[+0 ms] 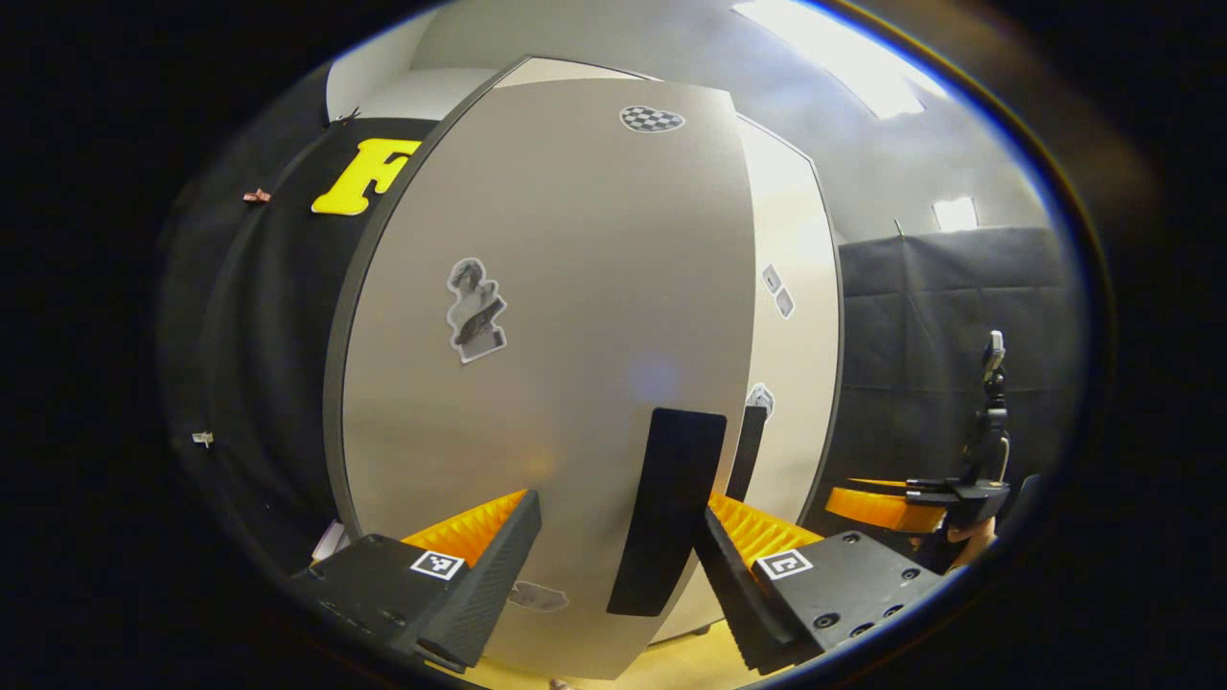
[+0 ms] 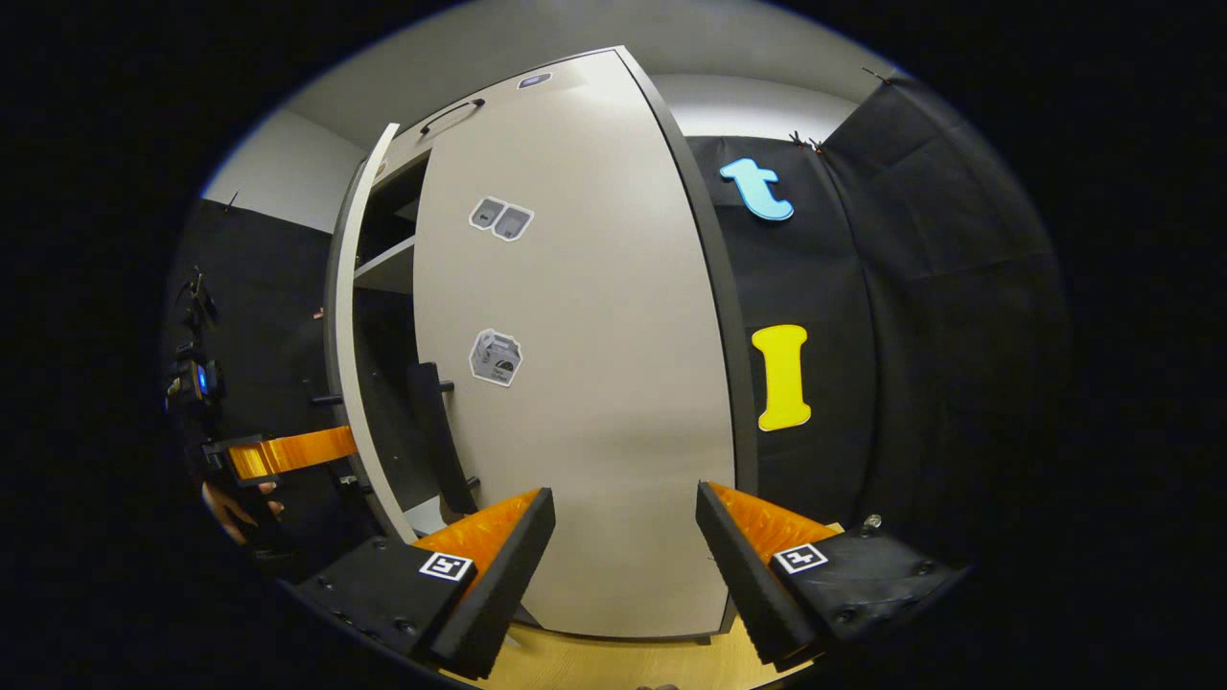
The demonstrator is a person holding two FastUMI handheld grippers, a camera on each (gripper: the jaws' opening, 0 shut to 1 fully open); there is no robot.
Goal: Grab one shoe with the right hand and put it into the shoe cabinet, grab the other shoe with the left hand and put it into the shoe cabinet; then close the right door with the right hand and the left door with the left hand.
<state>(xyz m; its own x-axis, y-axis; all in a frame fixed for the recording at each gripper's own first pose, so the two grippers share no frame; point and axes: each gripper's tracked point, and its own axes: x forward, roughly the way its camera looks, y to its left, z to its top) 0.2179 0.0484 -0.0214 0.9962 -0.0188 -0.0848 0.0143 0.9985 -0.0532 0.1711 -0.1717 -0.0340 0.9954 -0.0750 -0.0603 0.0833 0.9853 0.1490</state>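
While the left gripper (image 1: 618, 561) stands with fingers spread and empty against the left door (image 1: 556, 383), its handle (image 1: 668, 508) between them, push flat beside that handle until it meets the shut right door (image 2: 575, 383), which faces the right gripper (image 2: 623, 565), likewise unclenched.

The pale shoe cabinet (image 2: 575, 383) stands upright on a light wooden floor (image 2: 613, 661), its right door (image 2: 594, 431) closed and its left door (image 1: 546, 364) ajar, with a bare inner shelf (image 2: 388, 264) showing through the gap between the two doors.
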